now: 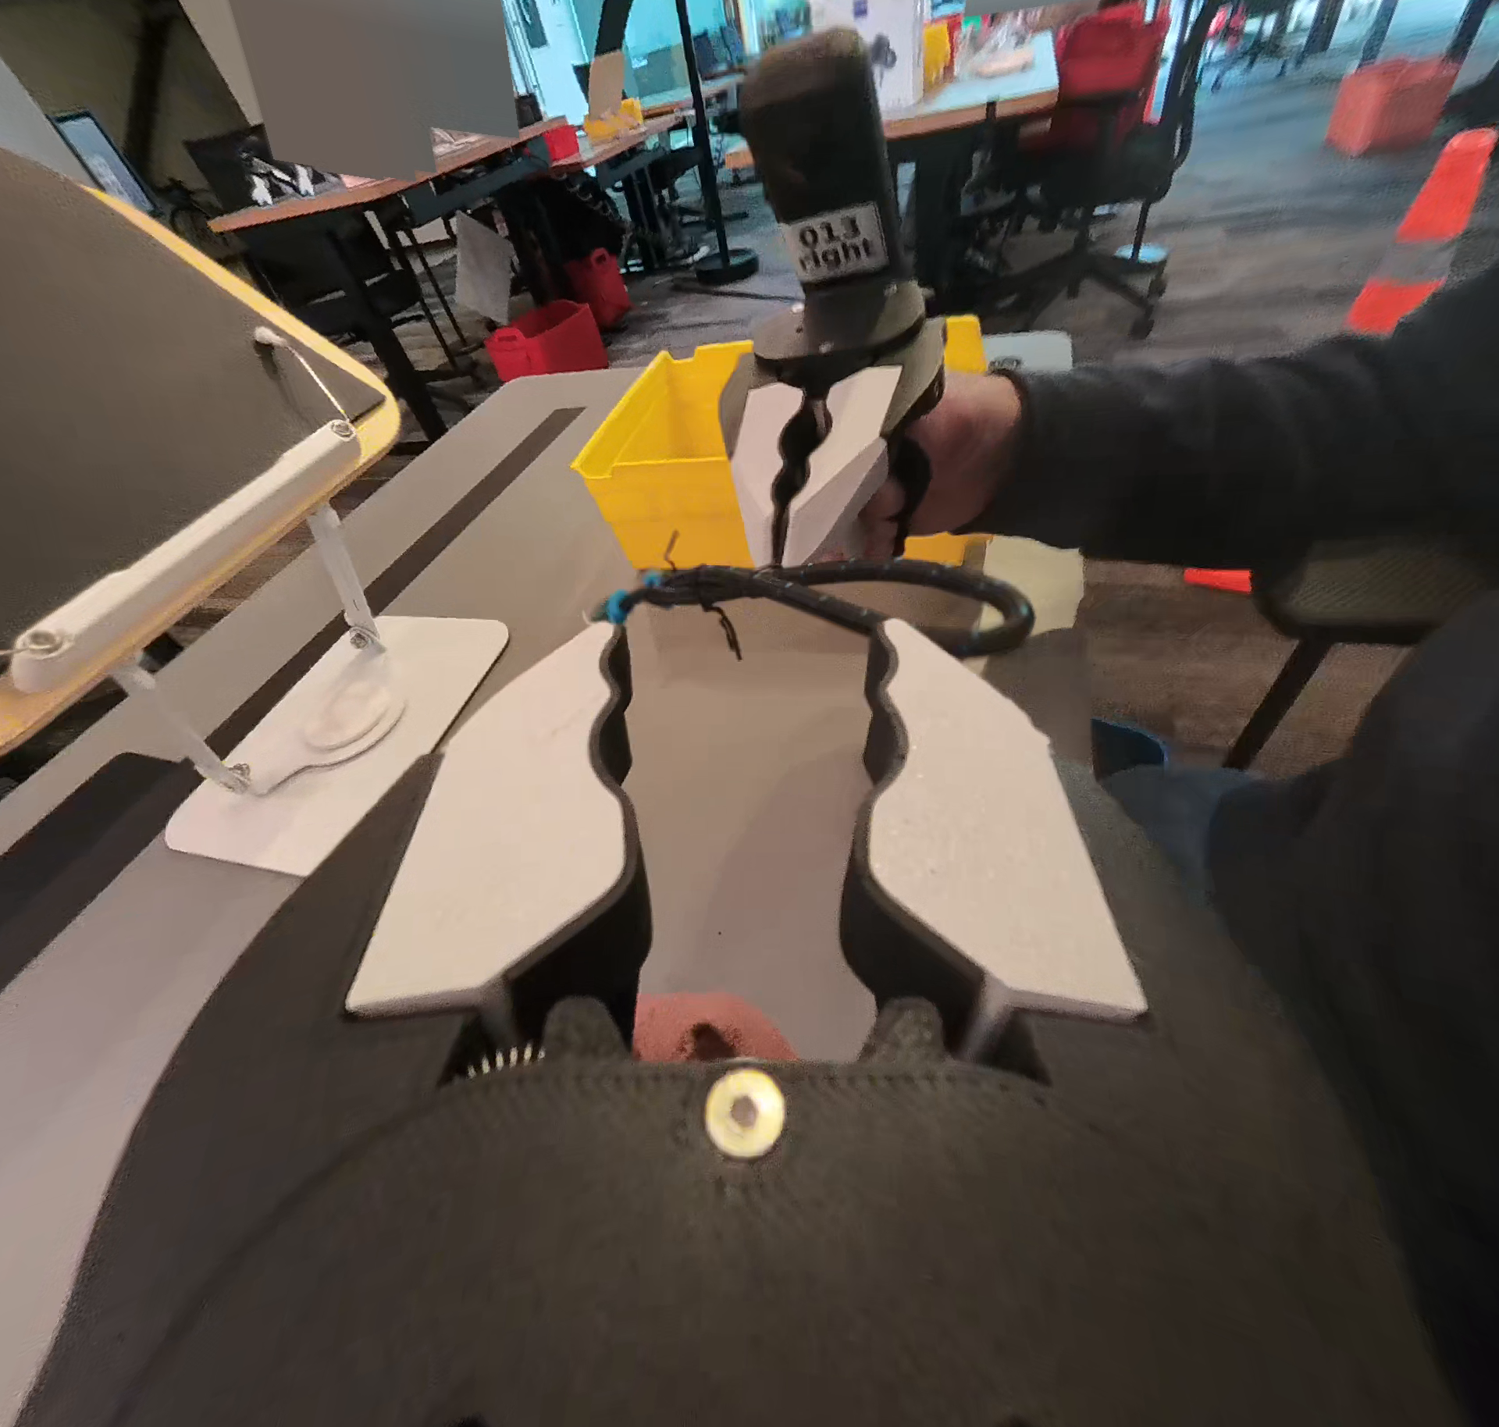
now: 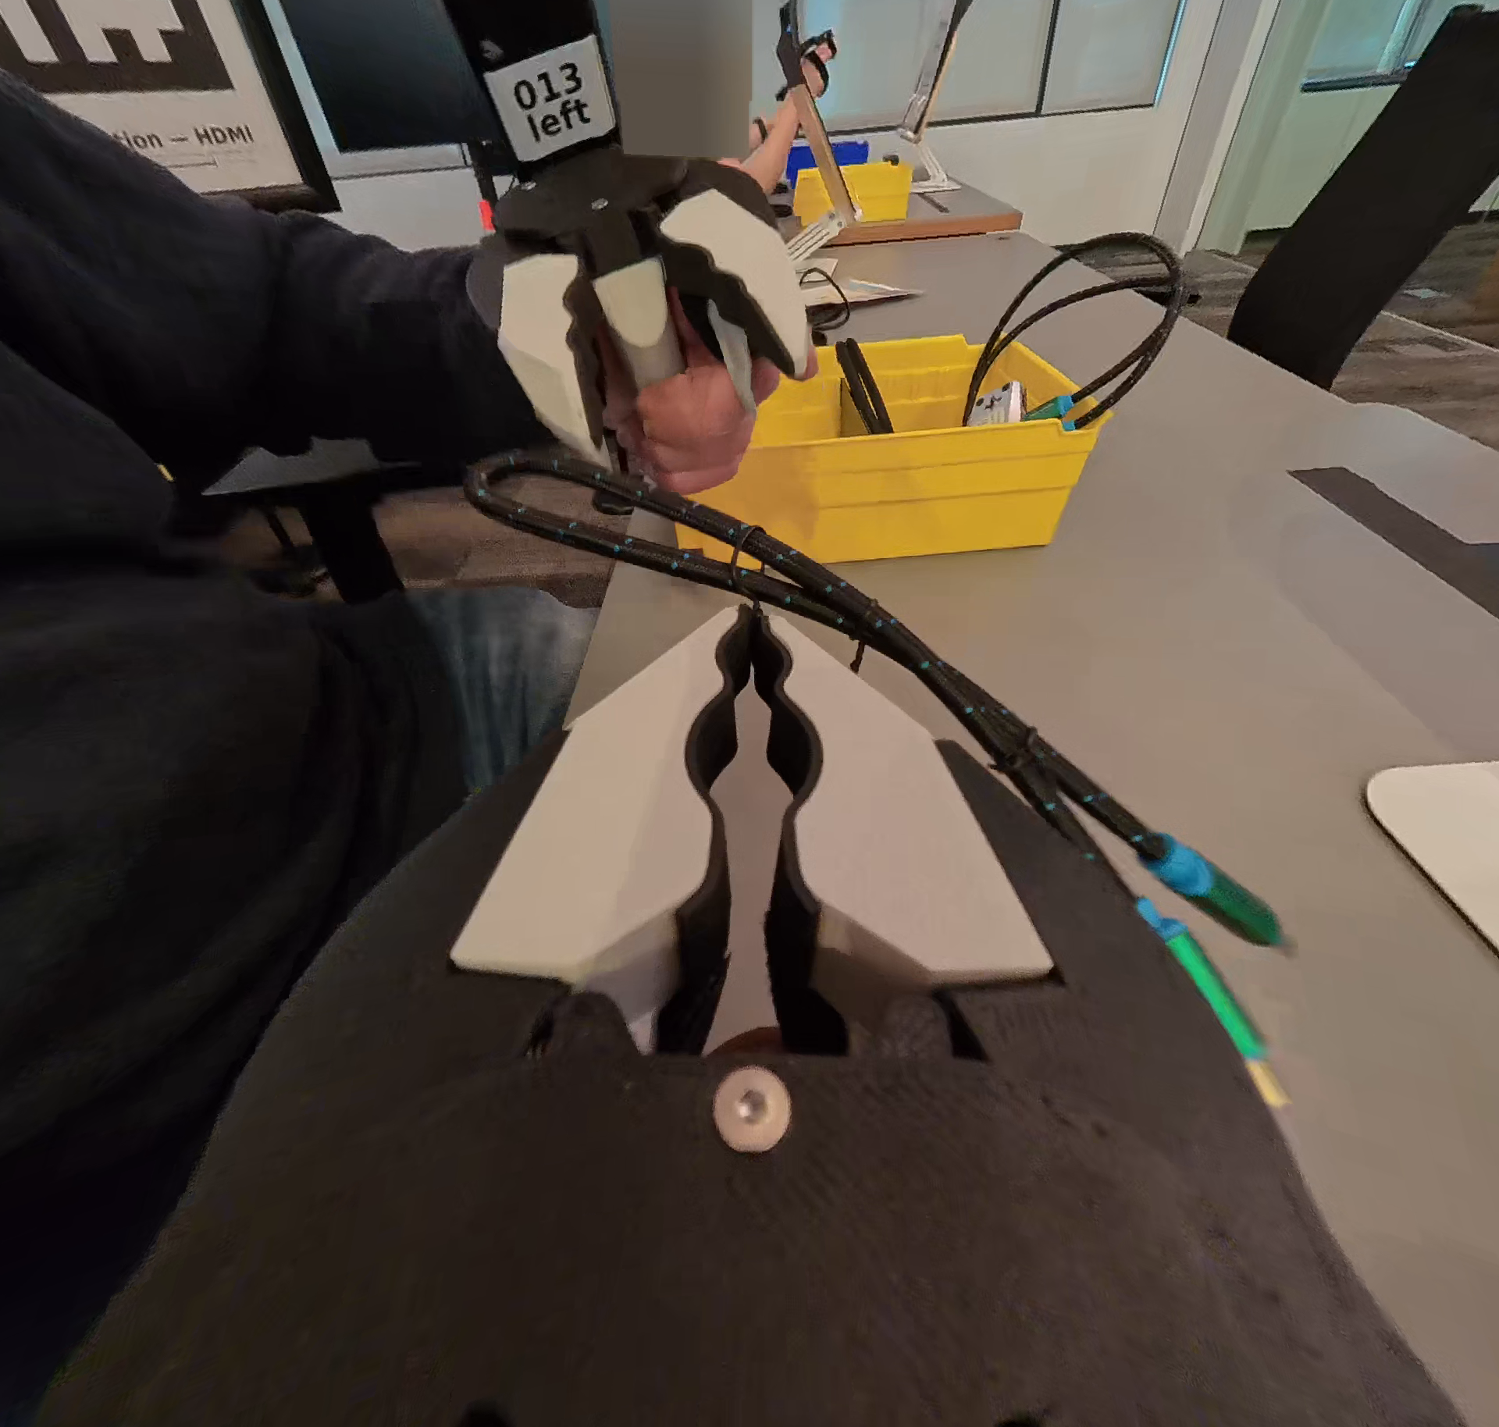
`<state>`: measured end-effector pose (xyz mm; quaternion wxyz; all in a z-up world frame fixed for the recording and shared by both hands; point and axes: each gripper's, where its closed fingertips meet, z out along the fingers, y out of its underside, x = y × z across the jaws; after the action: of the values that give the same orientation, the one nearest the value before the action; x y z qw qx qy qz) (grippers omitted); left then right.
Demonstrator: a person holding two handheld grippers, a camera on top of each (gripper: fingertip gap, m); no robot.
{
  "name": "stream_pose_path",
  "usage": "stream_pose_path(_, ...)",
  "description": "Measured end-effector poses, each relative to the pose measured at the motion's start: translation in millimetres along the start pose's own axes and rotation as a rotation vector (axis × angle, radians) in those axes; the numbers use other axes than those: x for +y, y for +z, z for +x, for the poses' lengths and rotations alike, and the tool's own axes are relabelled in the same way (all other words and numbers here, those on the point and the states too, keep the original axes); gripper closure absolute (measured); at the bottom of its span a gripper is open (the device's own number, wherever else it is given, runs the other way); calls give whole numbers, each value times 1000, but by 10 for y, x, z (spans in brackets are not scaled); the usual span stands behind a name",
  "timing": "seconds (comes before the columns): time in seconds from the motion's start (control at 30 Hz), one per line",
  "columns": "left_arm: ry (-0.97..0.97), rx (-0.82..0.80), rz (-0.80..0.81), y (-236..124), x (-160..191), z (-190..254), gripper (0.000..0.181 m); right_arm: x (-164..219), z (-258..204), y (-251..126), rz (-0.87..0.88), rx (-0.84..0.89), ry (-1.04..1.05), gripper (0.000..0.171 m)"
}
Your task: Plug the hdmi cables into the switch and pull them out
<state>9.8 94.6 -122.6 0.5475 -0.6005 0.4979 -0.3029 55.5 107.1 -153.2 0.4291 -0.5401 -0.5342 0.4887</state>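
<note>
A bundle of black braided hdmi cables (image 2: 892, 642) with blue flecks hangs over the grey table's near edge. Its green plugs (image 2: 1217, 901) with blue collars point to the right. My right gripper (image 2: 748, 617) is shut, and its tips pinch the thin black tie on the bundle. In the left wrist view the bundle (image 1: 852, 577) loops across just past my left gripper (image 1: 746, 642), which is open and empty. The right gripper (image 1: 780, 553) comes down on the bundle from above there. A small white box (image 2: 1002, 403) lies in the yellow bin (image 2: 892, 488) with another looped black cable (image 2: 1136, 285).
The yellow bin (image 1: 665, 480) stands on the grey table (image 2: 1136, 658) beyond the bundle. A dark panel with a yellow rim (image 1: 162, 415) sits on a white stand whose base plate (image 1: 341, 747) is at the left. Chairs and other desks stand behind. The left gripper's tips are roughly 7 cm from the right gripper's.
</note>
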Motion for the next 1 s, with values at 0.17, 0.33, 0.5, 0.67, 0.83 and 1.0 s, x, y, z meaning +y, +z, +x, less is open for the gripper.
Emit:
stream_pose_path(0.17, 205, -116, -169, 61, 144, -228, 127, -37, -87, -10, 30, -65, 37, 171)
stream_pose_path(0.33, 303, 15, -178, 514, 139, 42, 119, -194, -269, 4, 127, -205, 130, 171)
stream_pose_path(0.5, 56, 181, -151, 768, 182, 264, 167, -238, -269, -27, 126, -182, 116, 171)
stream_pose_path(0.67, -213, 220, -191, 808, 219, 236, 171, -173, -69, -99, 1, 41, -66, 171)
stream_pose_path(0.83, -479, 272, -202, 812, 168, 295, 172, -213, 84, -190, -110, 279, -273, 171)
stream_pose_path(1.0, -589, 276, -165, 838, 173, 350, 172, -243, 137, -194, -127, 413, -322, 171)
